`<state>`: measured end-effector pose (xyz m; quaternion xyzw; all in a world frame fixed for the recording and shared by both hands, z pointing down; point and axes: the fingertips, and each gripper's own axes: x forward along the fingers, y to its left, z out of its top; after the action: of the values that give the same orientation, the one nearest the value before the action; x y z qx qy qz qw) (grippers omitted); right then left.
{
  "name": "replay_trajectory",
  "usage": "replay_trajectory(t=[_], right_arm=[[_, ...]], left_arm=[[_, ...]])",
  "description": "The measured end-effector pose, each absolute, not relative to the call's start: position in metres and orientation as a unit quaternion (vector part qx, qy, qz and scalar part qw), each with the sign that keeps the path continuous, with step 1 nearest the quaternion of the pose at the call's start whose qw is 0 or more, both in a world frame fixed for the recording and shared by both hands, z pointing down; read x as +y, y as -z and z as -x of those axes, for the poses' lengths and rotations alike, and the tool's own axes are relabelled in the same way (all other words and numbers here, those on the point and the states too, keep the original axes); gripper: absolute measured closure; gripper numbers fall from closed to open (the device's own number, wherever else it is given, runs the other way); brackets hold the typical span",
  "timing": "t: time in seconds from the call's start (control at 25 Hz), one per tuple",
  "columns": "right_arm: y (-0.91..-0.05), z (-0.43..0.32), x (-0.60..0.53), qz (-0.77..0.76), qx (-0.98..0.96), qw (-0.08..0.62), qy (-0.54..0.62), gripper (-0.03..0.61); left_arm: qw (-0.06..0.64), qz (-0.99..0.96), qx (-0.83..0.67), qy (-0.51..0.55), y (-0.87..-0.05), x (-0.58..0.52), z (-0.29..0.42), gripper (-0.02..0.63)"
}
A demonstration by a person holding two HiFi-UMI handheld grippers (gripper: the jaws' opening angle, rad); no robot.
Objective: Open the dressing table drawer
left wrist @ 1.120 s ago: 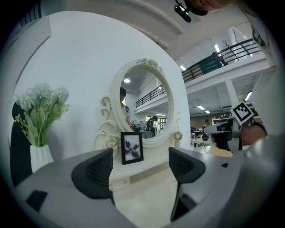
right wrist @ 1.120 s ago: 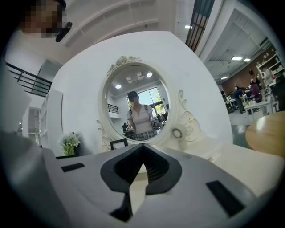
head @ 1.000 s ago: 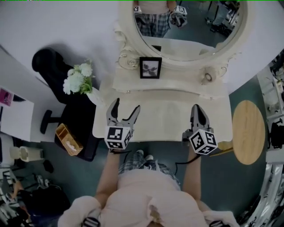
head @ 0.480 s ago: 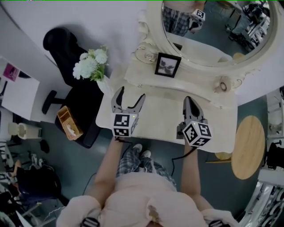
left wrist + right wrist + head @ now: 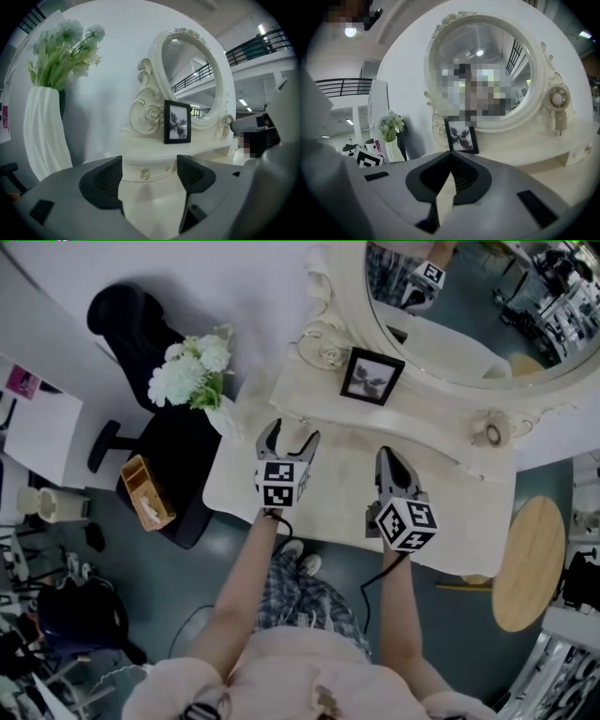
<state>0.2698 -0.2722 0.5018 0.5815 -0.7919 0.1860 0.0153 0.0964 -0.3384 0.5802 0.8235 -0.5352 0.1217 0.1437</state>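
- One vase of white flowers (image 5: 194,371) at far left, by the left edge of the dressing table (image 5: 342,474).
- Two grippers over the tabletop. Left gripper (image 5: 289,433): jaws spread wide, gripping and touching nothing.
- One small drawer (image 5: 161,171) with one round knob (image 5: 145,175), closed, straight ahead and framed between those open jaws, apart from them.
- One picture frame (image 5: 373,377) on the shelf above, before one oval mirror (image 5: 469,324).
- Right gripper (image 5: 387,454): jaws pressed together, empty, off to the right of the knob.
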Motion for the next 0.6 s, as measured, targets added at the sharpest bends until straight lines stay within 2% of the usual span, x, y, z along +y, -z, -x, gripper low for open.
replay_trajectory(t=[0.24, 0.36, 0.6], right_arm=[[-0.525, -0.266, -0.277, -0.577, -0.791, 0.031, -0.202, 0.563], [-0.532, -0.263, -0.276, -0.575, -0.791, 0.042, -0.204, 0.562], [-0.540, -0.266, -0.273, -0.576, -0.788, 0.050, -0.210, 0.563]], left_arm=[[0.174, -0.812, -0.537, -0.150, -0.618, -0.353, -0.105, 0.244], [0.178, -0.808, -0.538, -0.164, -0.628, -0.358, -0.107, 0.321], [0.191, -0.798, -0.542, -0.184, -0.644, -0.369, -0.108, 0.362]])
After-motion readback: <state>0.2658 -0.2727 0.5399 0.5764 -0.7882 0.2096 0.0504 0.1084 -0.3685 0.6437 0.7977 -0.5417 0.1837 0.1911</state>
